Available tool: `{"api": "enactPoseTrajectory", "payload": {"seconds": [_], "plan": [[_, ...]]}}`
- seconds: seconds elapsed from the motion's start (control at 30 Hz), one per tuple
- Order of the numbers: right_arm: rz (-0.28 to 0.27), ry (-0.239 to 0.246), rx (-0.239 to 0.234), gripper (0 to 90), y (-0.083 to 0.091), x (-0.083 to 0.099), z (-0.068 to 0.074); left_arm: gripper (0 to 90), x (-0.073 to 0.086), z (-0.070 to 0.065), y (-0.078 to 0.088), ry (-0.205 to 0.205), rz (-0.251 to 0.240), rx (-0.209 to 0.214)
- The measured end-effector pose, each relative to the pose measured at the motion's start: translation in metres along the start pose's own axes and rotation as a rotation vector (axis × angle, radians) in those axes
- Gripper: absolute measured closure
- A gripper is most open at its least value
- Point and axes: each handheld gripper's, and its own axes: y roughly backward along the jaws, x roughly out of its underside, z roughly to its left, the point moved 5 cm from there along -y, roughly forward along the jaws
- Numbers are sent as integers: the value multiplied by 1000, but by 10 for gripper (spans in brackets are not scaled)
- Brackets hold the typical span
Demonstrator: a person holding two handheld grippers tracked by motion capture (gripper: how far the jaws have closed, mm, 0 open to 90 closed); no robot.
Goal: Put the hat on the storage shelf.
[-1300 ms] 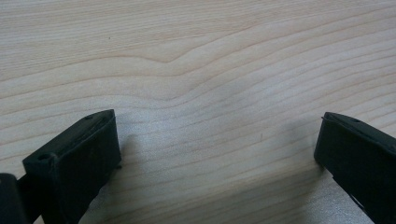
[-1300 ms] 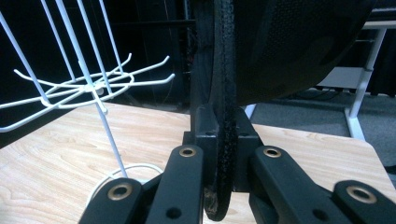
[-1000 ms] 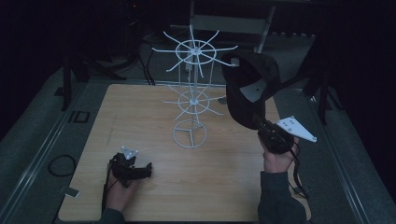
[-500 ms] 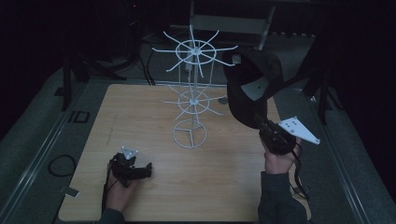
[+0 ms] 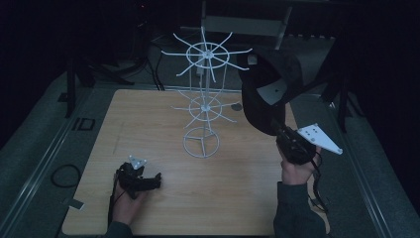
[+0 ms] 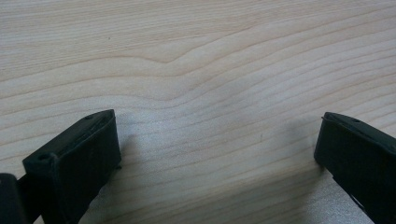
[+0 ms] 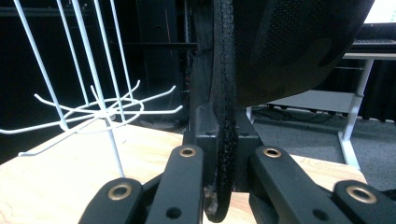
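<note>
A black cap hangs in the air right of a white wire display rack, held up by my right gripper, which is shut on its edge. In the right gripper view the cap's black strap is pinched between the jaws, with the cap's dome above and the rack's lower hooks to the left. My left gripper rests low on the wooden table at the front left, open. Its two black fingers stand wide apart over bare wood.
The rack stands on a round wire base near the table's middle, with two tiers of hooks. A metal rail runs along the left of the table. Dark stands and cables lie behind the table.
The right gripper has carried the cap slightly to the right and up. The left gripper has stayed in place.
</note>
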Motion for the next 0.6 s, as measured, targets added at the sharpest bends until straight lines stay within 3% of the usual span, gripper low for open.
{"api": "enactPoseTrajectory", "payload": {"seconds": [0.6], "plan": [[-24,3,5,855,3,-6,1,2,0,0,0,-1,2,0]]}}
